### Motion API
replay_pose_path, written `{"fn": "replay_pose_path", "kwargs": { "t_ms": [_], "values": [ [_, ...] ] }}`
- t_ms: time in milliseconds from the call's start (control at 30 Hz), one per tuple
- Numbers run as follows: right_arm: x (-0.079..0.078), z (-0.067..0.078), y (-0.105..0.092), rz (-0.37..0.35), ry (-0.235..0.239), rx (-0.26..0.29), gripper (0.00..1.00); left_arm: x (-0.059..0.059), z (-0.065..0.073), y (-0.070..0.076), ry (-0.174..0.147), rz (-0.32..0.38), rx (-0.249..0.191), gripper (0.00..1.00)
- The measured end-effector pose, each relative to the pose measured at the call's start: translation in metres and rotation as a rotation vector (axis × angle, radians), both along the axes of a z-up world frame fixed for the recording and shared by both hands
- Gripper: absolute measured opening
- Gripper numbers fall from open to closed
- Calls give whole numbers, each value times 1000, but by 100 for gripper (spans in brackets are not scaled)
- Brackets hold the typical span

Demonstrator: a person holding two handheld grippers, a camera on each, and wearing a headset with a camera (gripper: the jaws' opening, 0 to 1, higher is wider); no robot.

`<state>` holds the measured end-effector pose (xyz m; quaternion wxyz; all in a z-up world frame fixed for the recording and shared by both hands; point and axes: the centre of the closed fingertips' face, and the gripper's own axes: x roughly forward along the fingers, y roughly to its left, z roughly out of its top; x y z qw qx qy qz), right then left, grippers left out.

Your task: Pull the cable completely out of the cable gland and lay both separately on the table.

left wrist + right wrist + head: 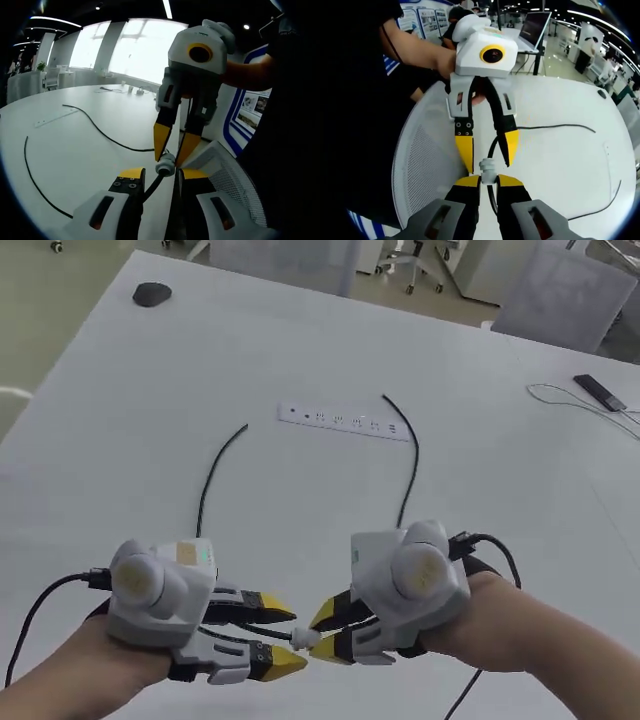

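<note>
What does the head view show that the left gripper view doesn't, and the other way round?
The head view adds a dark rounded object at the table's far corner, and a flat black device with a thin wire at the right edge. The left gripper view adds bright tall windows, a ceiling strip light and blue-framed wall posters. Shared: the white table, the long white power strip, the thin black cable, and the left gripper and right gripper meeting tip to tip at the small white cable gland.
</note>
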<state>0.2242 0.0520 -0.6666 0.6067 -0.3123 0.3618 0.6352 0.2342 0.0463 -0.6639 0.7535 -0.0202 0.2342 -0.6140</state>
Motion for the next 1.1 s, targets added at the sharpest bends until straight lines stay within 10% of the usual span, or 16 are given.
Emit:
{"fn": "replay_pose_path", "kwargs": {
  "t_ms": [667,1100],
  "values": [
    [-1,-3,1,58,-64,1,6,-2,3,-1,38,-4,-39,15],
    [3,-1,2,27,-69,52,8,0,4,1,6,-7,-26,15]
  ]
}}
